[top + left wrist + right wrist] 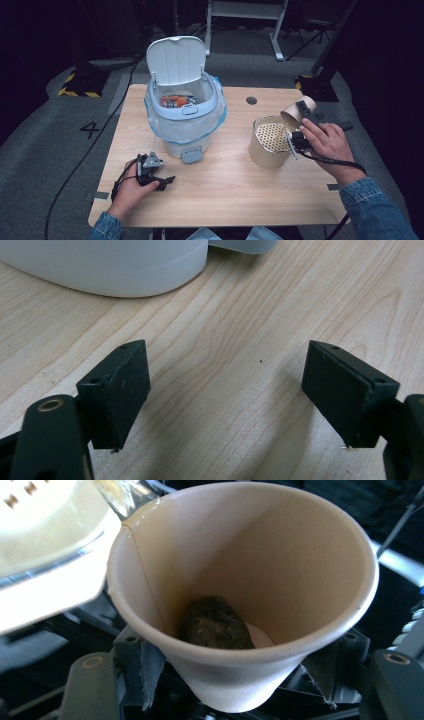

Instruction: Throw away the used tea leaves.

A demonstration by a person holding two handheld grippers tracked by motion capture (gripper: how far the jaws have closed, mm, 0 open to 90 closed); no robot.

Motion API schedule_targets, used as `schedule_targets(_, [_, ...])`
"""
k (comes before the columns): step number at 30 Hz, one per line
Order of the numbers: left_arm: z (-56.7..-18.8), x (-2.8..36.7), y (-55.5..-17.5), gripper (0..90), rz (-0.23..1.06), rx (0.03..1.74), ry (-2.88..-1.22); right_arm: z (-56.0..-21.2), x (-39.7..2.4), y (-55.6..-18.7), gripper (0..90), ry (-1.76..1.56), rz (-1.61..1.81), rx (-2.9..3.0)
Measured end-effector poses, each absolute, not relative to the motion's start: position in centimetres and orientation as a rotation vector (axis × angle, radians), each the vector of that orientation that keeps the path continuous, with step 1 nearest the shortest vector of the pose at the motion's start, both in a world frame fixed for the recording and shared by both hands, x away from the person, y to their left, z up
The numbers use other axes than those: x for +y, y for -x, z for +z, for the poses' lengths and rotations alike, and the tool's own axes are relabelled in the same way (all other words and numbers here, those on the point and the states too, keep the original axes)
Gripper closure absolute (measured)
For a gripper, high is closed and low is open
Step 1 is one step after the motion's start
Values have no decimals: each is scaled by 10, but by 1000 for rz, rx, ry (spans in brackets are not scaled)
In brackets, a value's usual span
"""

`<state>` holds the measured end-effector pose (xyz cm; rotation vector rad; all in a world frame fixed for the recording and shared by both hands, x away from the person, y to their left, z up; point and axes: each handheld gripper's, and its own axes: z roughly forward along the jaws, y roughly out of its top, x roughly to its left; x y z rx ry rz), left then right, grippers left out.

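Your right gripper pinches a smooth tapered paper cup, tipped at the two o'clock rim of a tan round canister with a perforated insert; a dark wet lump clings inside the cup. Your left gripper rests spread and empty on the pale wood-grain table, at seven o'clock from the glossy plastic bin.
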<state>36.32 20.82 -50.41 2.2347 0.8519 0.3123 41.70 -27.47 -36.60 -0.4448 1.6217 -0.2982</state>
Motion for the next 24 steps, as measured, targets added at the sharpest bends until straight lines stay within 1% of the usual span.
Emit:
schedule_targets(4, [-504,208,-363,198,312,852,-2235,-366,-270,-414,329,534,-410,1521])
schedule_targets(10, [-504,208,-363,198,313,852,-2235,-375,-263,-410,330,678,-568,1376])
schedule_targets(16, [-504,208,-363,198,313,852,-2235,-377,-259,-407,330,745,-654,1300])
schedule_targets(24, [-504,208,-363,198,312,856,-2231,-372,-257,-408,329,742,-658,1306])
